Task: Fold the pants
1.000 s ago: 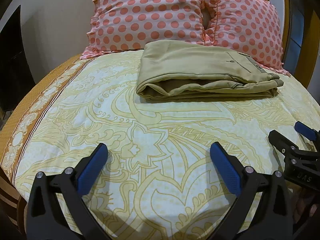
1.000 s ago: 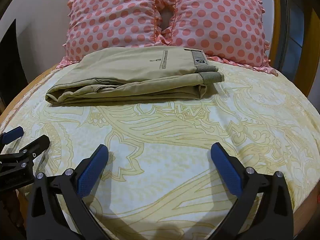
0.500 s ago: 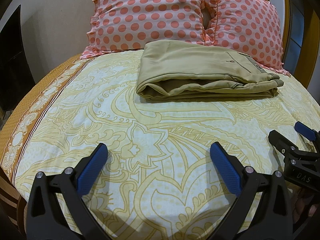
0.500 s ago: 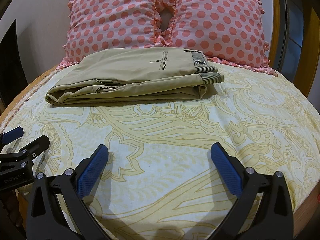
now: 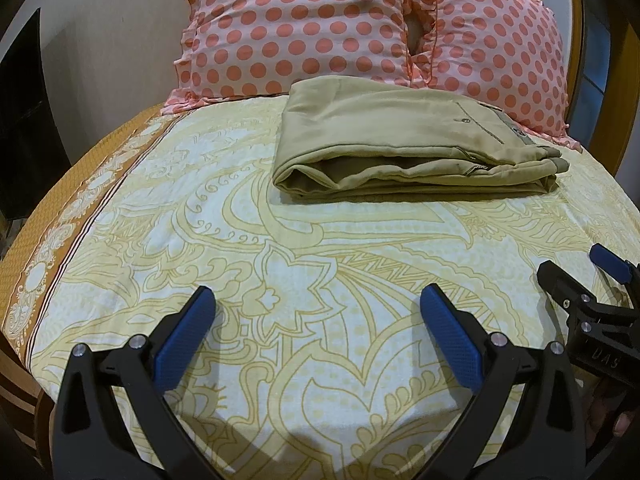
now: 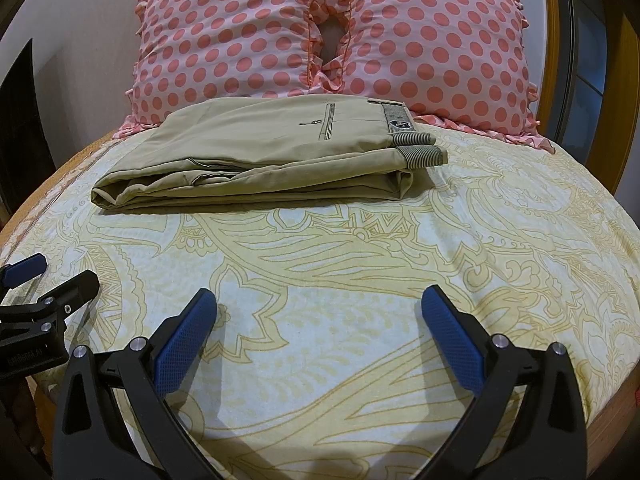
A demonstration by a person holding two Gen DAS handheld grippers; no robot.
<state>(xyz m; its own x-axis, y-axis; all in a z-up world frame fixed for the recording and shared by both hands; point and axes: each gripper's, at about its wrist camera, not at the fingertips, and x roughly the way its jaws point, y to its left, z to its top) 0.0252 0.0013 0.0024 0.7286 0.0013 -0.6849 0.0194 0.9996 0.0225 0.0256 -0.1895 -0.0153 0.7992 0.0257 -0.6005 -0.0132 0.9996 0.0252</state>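
Observation:
Khaki pants (image 5: 400,144) lie folded in a flat stack on the bed, just in front of the pillows; they also show in the right wrist view (image 6: 272,160), waistband to the right. My left gripper (image 5: 316,304) is open and empty, well short of the pants, above the near part of the bed. My right gripper (image 6: 318,304) is open and empty too, equally far back. Each gripper shows at the edge of the other's view: the right one (image 5: 576,268), the left one (image 6: 52,276).
The bed has a yellow patterned sheet (image 5: 280,248) with an orange border at the left (image 5: 80,184). Two pink polka-dot pillows (image 6: 224,40) (image 6: 432,48) lean against the wall behind the pants. A wooden frame (image 6: 624,92) stands at the right.

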